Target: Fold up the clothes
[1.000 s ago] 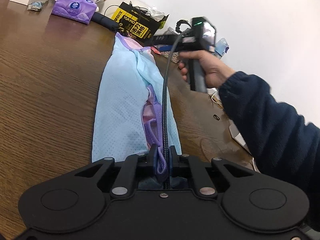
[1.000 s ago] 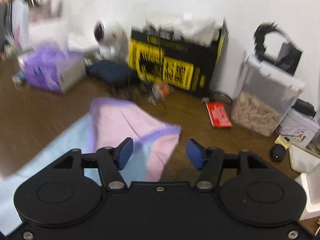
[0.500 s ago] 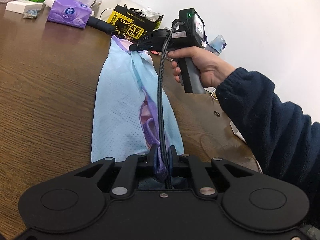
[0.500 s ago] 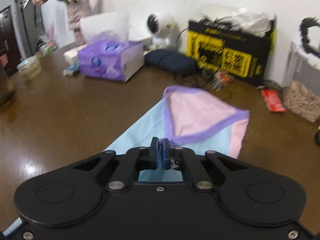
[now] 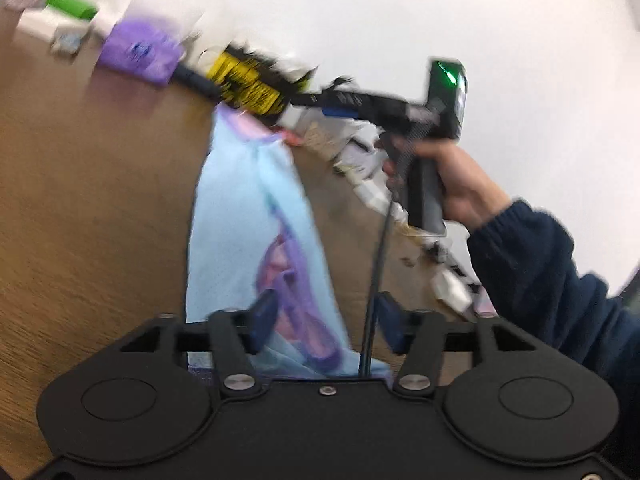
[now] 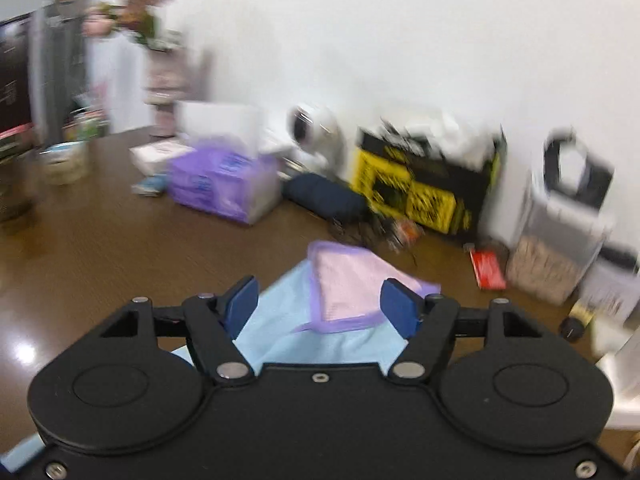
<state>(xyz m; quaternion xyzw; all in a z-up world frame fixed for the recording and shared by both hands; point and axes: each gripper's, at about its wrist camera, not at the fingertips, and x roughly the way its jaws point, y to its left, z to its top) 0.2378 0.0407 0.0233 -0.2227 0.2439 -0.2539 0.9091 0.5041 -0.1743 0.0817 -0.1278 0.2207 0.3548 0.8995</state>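
Now both your left gripper (image 5: 324, 322) and right gripper (image 6: 322, 306) are opening, pinching nothing; the garment (image 5: 240, 216) lies folded long on the tabletop (image 5: 88, 200), running toward twelve o'clock; it looks light, limp mesh, so pinch its purple hem (image 6: 340, 323) at the corners.

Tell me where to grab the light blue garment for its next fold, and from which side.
Take the light blue garment at its near end, where the purple trim lies between the opening left tongs. It lies flat in a long strip on the wooden table, so come in low from the near end, and pinch the hem. The right tongs, also opening, could take the far pink end.
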